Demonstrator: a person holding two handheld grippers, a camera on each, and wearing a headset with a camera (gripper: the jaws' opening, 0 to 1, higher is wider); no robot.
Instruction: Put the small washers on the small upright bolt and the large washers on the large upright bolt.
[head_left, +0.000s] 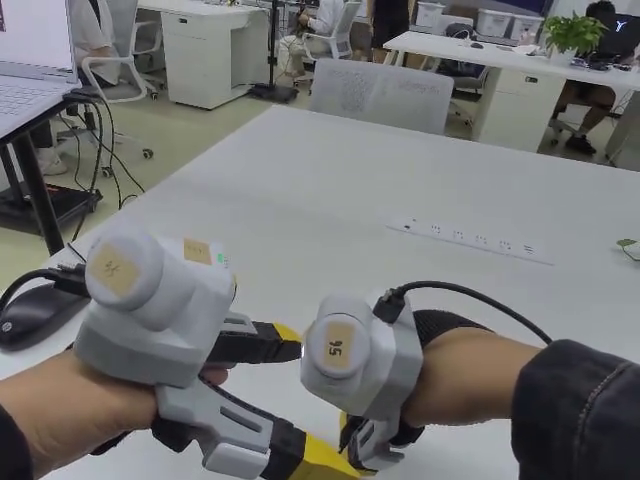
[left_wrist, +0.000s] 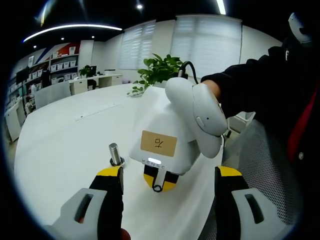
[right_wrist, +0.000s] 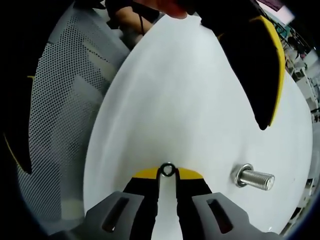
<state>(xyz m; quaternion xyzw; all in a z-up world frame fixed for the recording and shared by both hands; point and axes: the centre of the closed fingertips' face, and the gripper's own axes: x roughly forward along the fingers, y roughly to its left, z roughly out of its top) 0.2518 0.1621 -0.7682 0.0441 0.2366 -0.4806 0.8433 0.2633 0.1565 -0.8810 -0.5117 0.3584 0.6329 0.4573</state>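
Note:
My right gripper (right_wrist: 167, 176) is shut on a small dark washer (right_wrist: 167, 170), held just above the white table (right_wrist: 170, 100). To the right of it stands a silver bolt (right_wrist: 252, 178) on the table. In the left gripper view the same bolt (left_wrist: 115, 153) stands upright beside the left jaw. There my left gripper (left_wrist: 169, 175) is open and faces the right gripper (left_wrist: 159, 181), which pinches the washer (left_wrist: 157, 188). In the head view the left gripper (head_left: 310, 400) points right and straddles the downward-pointing right gripper (head_left: 365, 460). The bolt is hidden there.
A white power strip (head_left: 470, 240) lies mid-table. A grey chair (head_left: 380, 95) stands at the far edge, and a laptop (head_left: 30, 60) sits on a stand to the left. A mesh chair (right_wrist: 65, 115) sits off the near table edge. A potted plant (left_wrist: 157, 72) stands behind the table.

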